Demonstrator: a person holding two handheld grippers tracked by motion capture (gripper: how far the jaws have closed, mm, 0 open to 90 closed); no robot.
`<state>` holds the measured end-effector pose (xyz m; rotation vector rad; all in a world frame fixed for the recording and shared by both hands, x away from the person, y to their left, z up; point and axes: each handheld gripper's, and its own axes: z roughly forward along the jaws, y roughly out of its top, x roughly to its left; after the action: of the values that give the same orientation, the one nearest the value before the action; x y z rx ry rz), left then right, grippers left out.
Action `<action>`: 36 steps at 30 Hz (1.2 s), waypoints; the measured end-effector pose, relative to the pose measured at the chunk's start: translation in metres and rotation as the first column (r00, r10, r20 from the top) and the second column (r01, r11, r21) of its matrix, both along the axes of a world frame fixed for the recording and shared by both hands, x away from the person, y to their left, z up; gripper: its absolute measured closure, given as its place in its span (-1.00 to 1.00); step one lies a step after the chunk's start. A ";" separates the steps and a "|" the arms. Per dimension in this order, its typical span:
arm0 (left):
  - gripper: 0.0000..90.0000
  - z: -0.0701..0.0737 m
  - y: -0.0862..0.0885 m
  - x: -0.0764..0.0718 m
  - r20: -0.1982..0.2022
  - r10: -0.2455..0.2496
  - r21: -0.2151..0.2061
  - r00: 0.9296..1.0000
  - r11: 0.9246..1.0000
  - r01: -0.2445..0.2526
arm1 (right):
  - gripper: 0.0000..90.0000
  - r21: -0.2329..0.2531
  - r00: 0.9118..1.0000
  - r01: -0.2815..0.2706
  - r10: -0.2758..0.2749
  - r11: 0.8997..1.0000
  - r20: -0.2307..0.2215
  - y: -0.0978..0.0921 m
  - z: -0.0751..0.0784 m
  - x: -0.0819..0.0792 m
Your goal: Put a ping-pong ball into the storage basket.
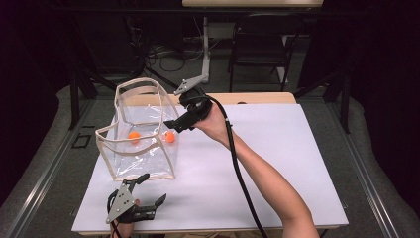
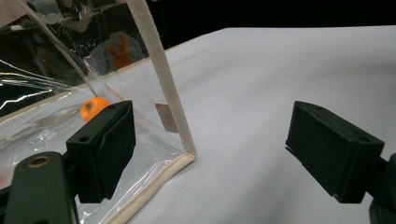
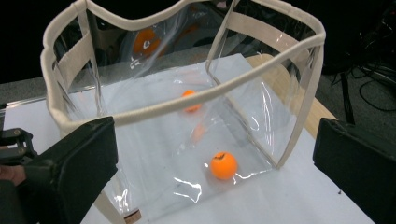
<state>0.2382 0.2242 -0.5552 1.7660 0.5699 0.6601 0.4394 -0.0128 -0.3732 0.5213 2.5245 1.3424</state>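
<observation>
A clear plastic bag (image 1: 138, 158) with beige trim stands open on the white table top (image 1: 277, 148) at the left. Two orange balls lie on its floor, one (image 1: 133, 136) toward the middle and one (image 1: 170, 137) by the right wall. In the right gripper view the bag (image 3: 261, 107) holds the same balls, near (image 3: 223, 165) and far (image 3: 190, 100). My right gripper (image 1: 174, 125) (image 3: 215, 140) hovers open at the bag's right rim, empty. My left gripper (image 1: 151, 191) (image 2: 210, 140) is open near the front edge, with the bag's front corner (image 2: 187, 154) between its jaws, untouched.
A black chair (image 1: 260, 44) and a white desk leg (image 1: 204, 49) stand beyond the table's wooden back edge (image 1: 257, 97). The right forearm (image 1: 267, 183) crosses the middle of the table, with the black cable (image 1: 237, 168) along it. Bare white surface lies to the right.
</observation>
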 end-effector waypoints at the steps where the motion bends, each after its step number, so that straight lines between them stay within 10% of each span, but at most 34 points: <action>1: -0.65 0.000 0.000 0.000 0.001 0.000 0.001 1.000 1.000 0.000 | -1.00 -0.004 1.000 0.000 0.000 1.000 0.002 -0.002 -0.002 0.000; 36: -0.65 0.000 0.000 -0.001 0.000 0.003 0.002 1.000 1.000 -0.003 | -1.00 -0.080 1.000 0.020 -0.021 0.997 -0.014 -0.057 -0.051 -0.026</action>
<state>0.2376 0.2245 -0.5555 1.7669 0.5723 0.6632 0.4134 -0.0695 -0.4247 0.5413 2.5652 1.2288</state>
